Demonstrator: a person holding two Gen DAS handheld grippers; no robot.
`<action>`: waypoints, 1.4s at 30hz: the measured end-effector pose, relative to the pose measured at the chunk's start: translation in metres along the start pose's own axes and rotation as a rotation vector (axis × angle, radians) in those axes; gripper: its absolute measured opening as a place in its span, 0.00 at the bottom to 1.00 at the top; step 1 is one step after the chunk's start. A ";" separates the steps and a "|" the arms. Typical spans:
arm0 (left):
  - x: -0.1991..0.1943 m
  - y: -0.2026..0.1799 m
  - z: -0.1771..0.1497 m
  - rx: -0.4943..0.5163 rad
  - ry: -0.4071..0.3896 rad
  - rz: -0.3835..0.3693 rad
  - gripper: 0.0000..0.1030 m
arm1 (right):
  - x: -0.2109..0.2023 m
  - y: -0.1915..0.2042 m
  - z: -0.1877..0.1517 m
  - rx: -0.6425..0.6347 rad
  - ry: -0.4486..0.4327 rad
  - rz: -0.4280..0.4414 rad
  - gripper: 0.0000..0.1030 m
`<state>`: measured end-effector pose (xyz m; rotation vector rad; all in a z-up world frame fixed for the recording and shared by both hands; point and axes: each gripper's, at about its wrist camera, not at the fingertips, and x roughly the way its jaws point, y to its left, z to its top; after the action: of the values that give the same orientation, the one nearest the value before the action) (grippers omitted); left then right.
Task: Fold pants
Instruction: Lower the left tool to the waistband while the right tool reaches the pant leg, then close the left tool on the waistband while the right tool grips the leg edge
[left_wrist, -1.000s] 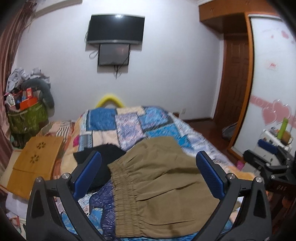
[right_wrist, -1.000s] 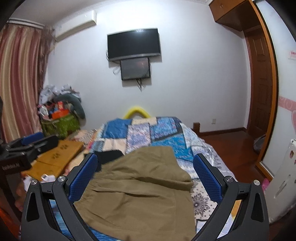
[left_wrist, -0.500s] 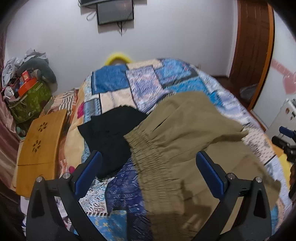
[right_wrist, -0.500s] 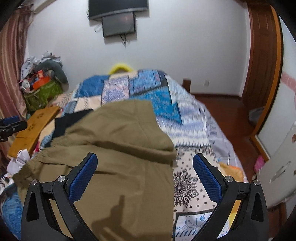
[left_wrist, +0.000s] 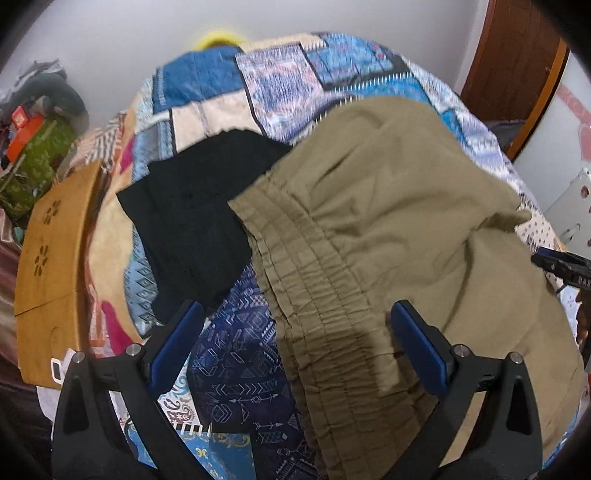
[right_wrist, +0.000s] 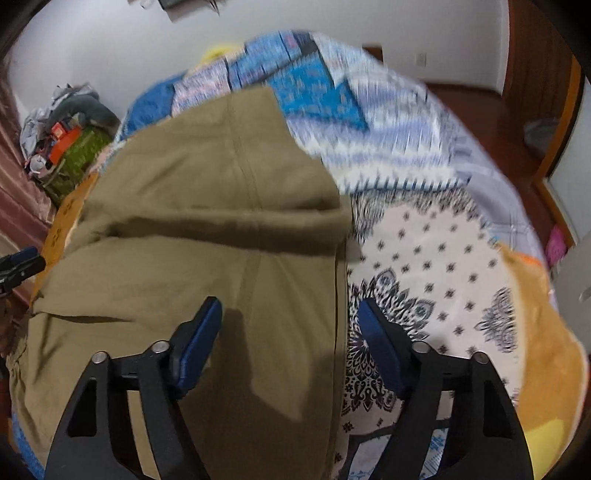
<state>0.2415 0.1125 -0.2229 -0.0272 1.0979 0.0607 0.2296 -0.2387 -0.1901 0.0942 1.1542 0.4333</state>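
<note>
Two open, empty grippers flank our pants (left_wrist: 388, 221): left gripper (left_wrist: 295, 343) wide over the waistband, right gripper (right_wrist: 290, 341), jaws just narrowing, straddling the far side edge.

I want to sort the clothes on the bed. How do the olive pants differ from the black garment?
The olive pants are khaki-green; the black garment is plain black. The pants cover far more of the quilt than the black garment does. The pants show a gathered elastic waistband; the black garment shows no such detail. The pants' waistband corner overlaps the black garment's edge. Both lie on the quilt, ungripped.
</note>
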 end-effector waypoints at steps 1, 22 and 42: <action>0.003 0.001 -0.002 0.001 0.012 -0.006 0.97 | 0.004 -0.004 -0.001 0.019 0.018 0.020 0.64; 0.008 0.007 -0.012 0.073 0.019 0.012 0.81 | -0.008 -0.010 -0.031 -0.003 0.003 0.033 0.02; -0.012 0.028 0.021 -0.004 -0.023 0.000 0.81 | -0.050 0.008 -0.001 -0.055 -0.062 0.021 0.17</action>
<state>0.2532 0.1413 -0.2021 -0.0301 1.0750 0.0631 0.2098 -0.2506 -0.1445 0.0721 1.0802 0.4773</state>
